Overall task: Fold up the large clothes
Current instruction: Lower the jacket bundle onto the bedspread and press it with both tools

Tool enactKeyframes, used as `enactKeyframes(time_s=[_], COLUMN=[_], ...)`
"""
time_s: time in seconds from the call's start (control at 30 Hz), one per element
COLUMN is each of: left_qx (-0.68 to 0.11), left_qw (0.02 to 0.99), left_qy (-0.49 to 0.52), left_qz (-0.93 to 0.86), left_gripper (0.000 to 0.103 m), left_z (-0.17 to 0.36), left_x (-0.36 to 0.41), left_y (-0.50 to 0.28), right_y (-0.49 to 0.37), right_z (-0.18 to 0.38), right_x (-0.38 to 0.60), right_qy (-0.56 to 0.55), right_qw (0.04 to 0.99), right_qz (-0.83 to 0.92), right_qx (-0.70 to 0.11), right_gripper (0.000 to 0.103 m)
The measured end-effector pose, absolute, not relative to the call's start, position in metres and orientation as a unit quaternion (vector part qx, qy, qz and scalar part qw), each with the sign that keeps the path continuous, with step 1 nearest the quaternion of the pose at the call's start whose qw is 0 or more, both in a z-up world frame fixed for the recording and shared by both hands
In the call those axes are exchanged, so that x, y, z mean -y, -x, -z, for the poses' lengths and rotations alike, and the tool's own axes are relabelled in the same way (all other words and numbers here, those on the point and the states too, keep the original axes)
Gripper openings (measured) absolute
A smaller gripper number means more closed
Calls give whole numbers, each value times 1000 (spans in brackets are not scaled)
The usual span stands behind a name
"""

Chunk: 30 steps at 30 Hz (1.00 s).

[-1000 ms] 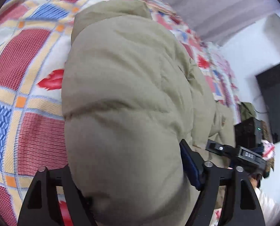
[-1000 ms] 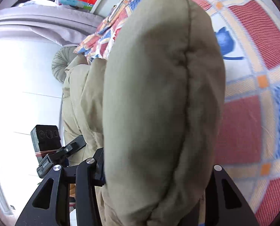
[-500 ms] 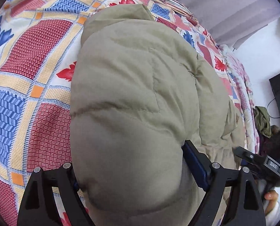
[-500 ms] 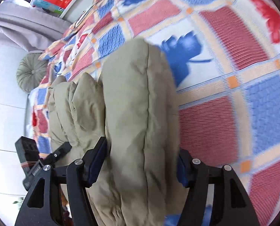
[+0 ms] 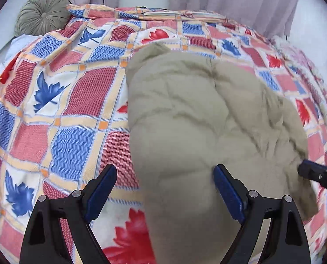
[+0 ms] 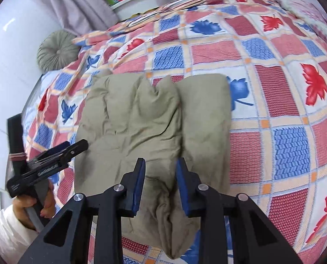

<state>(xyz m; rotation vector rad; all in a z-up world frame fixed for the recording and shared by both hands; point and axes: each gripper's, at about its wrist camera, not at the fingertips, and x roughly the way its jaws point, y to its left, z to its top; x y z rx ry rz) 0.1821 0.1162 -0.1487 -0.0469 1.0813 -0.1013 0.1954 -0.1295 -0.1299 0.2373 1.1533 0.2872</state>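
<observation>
A green cushion is sitting at the far left edge of the bed, against the wall. The left tool is hanging wide open above the quilt, gripping nothing; its right pad is touching the jacket's puffy side while the left pad is standing clear over the patchwork. The jacket (olive, padded, folded into a bundle) is lying in the middle of the bed. Further right, the right tool is closing, its narrow jaws hovering just above the jacket's near edge, with no fabric visibly pinched between the blue pads.
</observation>
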Motion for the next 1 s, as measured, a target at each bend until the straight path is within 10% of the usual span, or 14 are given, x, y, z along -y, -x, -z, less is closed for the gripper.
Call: enactKeyframes(time_s=[0.47, 0.77, 1.0], left_qx=[-547, -550, -550], left_qw=[835, 832, 831], left_qy=[8, -4, 13], left_qz=[62, 72, 84], left_gripper=[101, 101, 101], left_z=[182, 183, 181], left_x=[-100, -89, -90], left_y=[-160, -166, -170], right_y=[-153, -185, -261], right_z=[227, 144, 180], right_x=[124, 137, 130], right_qy=[-106, -152, -185], right_qw=[761, 828, 810], right_qz=[-101, -119, -45], right_qx=[-632, -527, -555], right_gripper=[28, 28, 27])
